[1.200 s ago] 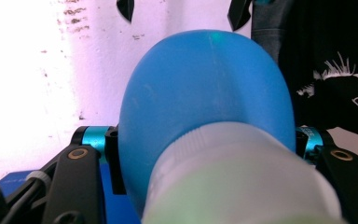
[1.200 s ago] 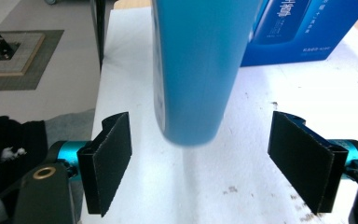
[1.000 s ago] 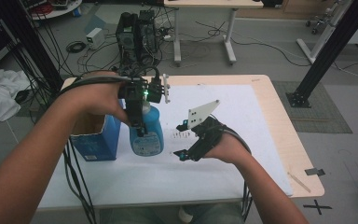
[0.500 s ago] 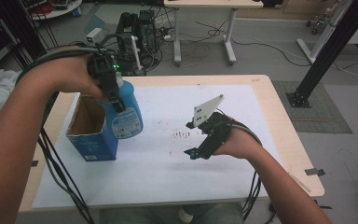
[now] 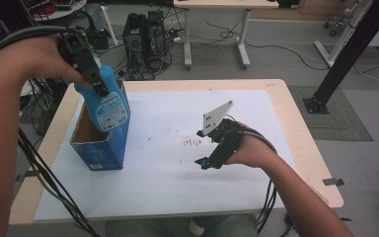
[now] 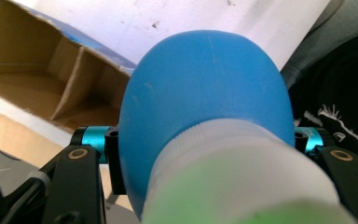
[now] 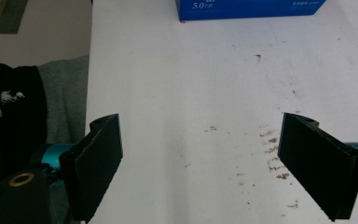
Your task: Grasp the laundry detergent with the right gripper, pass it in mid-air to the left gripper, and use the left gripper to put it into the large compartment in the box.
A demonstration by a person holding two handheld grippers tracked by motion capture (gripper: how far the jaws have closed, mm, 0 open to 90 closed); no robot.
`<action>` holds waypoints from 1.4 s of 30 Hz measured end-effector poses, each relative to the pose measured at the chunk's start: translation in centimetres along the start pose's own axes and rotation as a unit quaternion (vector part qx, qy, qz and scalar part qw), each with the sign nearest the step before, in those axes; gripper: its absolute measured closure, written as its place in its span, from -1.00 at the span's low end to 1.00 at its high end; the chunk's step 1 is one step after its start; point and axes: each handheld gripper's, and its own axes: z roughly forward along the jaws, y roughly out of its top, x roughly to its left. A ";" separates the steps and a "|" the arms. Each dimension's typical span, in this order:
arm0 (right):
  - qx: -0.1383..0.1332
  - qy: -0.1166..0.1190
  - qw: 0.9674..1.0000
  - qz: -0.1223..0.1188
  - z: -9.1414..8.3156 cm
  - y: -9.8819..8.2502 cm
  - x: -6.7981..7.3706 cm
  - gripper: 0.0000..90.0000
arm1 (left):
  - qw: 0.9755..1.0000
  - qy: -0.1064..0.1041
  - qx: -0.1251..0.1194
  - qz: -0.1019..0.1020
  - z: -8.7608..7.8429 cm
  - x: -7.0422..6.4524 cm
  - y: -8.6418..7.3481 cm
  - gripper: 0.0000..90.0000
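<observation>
In the high view the left gripper (image 5: 90, 63) holds the blue bottle (image 5: 107, 101) by its neck, tilted, with the base just above the open top of the blue box (image 5: 98, 150); I judge the base could catch the cardboard rim and tip the box, because nothing steadies the box; the right gripper (image 5: 217, 148) hovers well apart over the white surface (image 5: 168, 187), its jaws wide with nothing between them.

In the left gripper view the jaws clamp the bottle (image 6: 205, 98) just below its white cap (image 6: 242, 177); the smooth round body could slip or swing in such a narrow hold; the box (image 6: 37, 88) shows a brown divided inside.

In the right gripper view the jaws stand wide over the stained surface (image 7: 191, 93); the box (image 7: 251, 9) lies far ahead.
</observation>
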 end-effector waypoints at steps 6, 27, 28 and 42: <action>-0.001 0.001 1.000 0.001 0.0 0.0 -0.1 -0.71 | 1.000 -0.004 0.002 -0.024 -0.3 1.9 -1.3 -0.14; 0.023 -0.007 1.000 0.009 0.0 0.2 -0.1 -0.71 | 0.992 -0.005 0.024 -0.126 4.2 6.7 -2.9 -0.14; 0.023 -0.008 1.000 0.009 -0.1 0.2 -0.1 -0.71 | 0.991 -0.007 0.020 -0.131 4.7 6.6 -2.9 -0.14; 0.027 -0.010 1.000 0.000 0.1 0.5 0.1 -0.71 | 0.997 -0.011 0.050 -0.058 10.7 7.1 -2.6 -0.14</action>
